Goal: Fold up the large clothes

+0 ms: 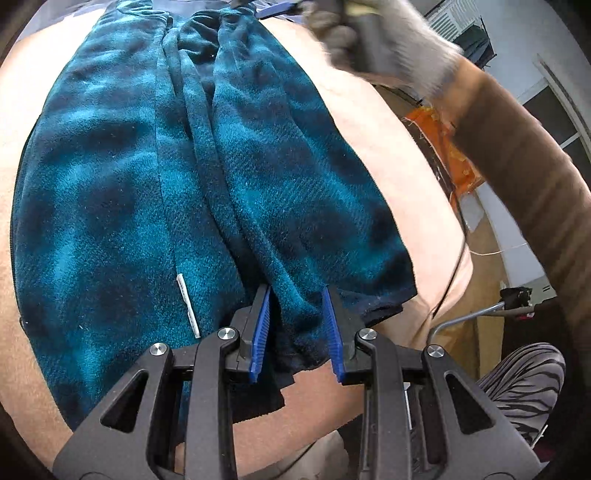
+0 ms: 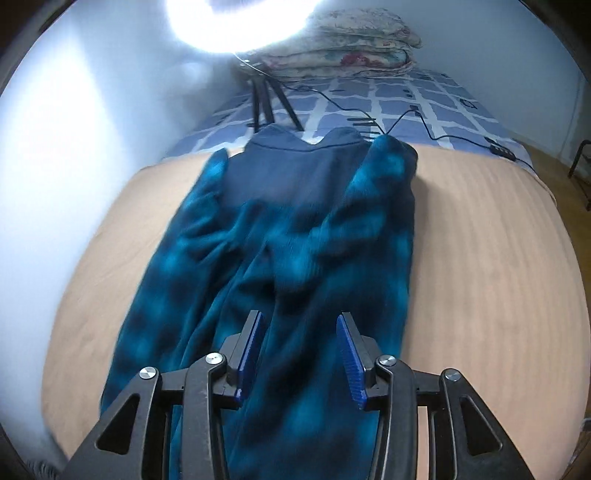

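On the bed (image 2: 480, 258), my left tool (image 1: 297, 332) pinches the soft, floppy fleece robe's (image 1: 147, 184) hem while my right tool (image 2: 301, 354) hangs open.

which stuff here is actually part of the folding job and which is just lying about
Part of the job:
- teal fleece garment
- tan sheet it lies on
- left hand-held gripper
- right hand-held gripper

Just lying about:
- ring light on its tripod
- folded floral quilts
- black cables
- blue checked bedcover
- orange cloth
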